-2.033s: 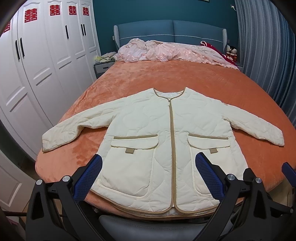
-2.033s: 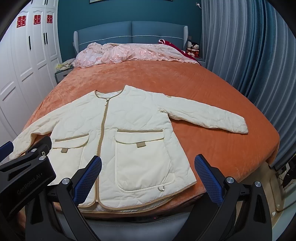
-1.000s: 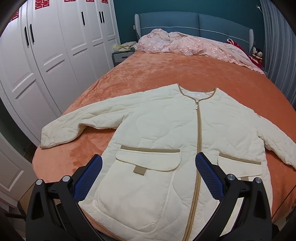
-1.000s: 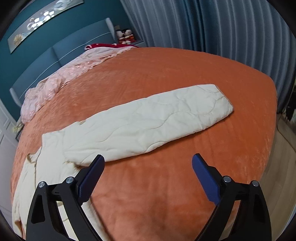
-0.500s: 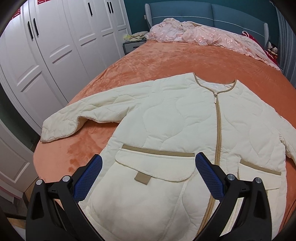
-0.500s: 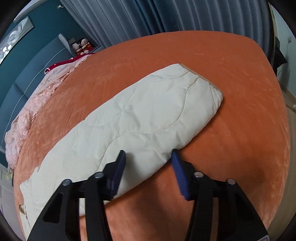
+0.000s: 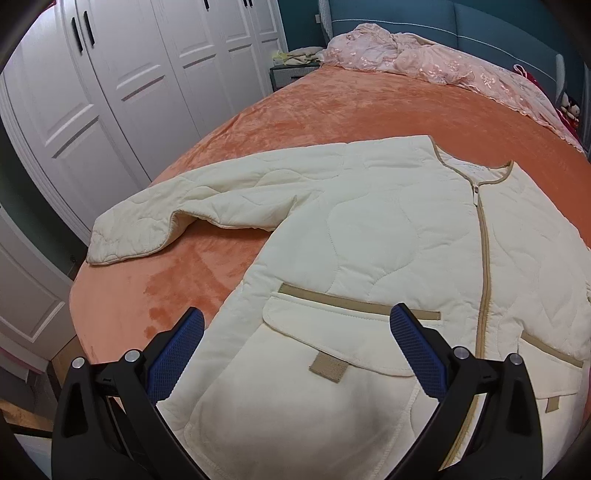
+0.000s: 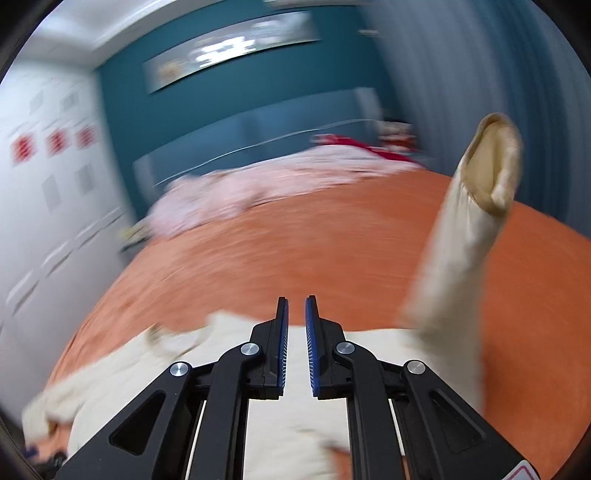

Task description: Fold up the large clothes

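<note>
A cream quilted jacket with tan trim lies front up on the orange bed. Its left sleeve lies spread toward the bed's left edge. My left gripper is open and empty, hovering over the jacket's lower left pocket. In the blurred right wrist view my right gripper is nearly shut with a narrow gap between the pads, and cream jacket fabric lies under it. The right sleeve stands raised in the air, its cuff opening at the top.
White wardrobe doors line the left side of the bed. A pink quilt lies heaped at the blue headboard. Blue-grey curtains hang on the right. A nightstand stands by the bed's far left corner.
My right gripper closed on the right sleeve and swung it up off the bed, the view turning toward the headboard. My left gripper moved closer over the left pocket, still open.
</note>
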### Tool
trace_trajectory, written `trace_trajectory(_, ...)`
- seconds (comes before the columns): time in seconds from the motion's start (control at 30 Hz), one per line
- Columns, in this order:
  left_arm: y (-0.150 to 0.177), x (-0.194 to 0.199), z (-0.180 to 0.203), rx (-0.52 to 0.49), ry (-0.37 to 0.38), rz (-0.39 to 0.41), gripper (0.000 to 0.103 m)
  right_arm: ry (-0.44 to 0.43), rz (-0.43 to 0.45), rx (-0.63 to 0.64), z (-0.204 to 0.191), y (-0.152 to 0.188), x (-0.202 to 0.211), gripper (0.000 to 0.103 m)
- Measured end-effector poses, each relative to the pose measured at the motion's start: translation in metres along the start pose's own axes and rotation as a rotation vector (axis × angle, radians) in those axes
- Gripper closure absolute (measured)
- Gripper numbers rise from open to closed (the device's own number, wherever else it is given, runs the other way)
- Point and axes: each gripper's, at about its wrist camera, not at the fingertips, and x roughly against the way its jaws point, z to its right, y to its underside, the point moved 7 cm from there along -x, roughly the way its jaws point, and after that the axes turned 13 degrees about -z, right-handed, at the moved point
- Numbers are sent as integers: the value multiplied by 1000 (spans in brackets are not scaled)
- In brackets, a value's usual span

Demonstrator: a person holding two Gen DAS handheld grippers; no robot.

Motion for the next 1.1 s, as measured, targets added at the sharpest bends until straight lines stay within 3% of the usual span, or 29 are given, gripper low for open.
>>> trace_trajectory(0.17,-3,-10,-15,31,21,-23,5,-161,-131,250,-130,49,-48,94)
trace_trajectory(0.2,-4,-12,-17,35,25,-26,5,-172,-158,268,-142,59,-55,94)
trace_trajectory(0.27,-6,-14,-21,41,32,-29,5,-114,-184,270,-149,75,-63,94)
trace_trajectory(0.33,-9,-15,-26,49,38,-26,5,-16,-197,183,-122,76,-66,88)
trace_trajectory(0.47,-10,-19,-26,47,46,-21,5,285,-188,-82,0,70,-55,56)
trace_trajectory(0.53,-8,-21,-21,42,55,-28,5,403,-218,-149,62,70,-54,44)
trace_trajectory(0.63,-3,-23,-6,29,71,-41,5,480,-296,-151,113,79,-70,44)
trace_trajectory(0.73,1,-23,10,11,90,-56,5,497,-359,-109,134,83,-91,44)
trace_trajectory(0.8,3,-22,18,-2,93,-57,5,507,-385,-104,141,89,-103,44)
trace_trajectory(0.97,-1,-25,25,-5,99,-69,5,437,-409,-169,151,90,-120,87)
trace_trajectory(1.03,-4,-27,22,9,103,-75,5,414,-390,-183,149,84,-117,95)
trace_trajectory(1.1,-8,-29,20,23,107,-77,5,357,-345,-203,138,73,-107,97)
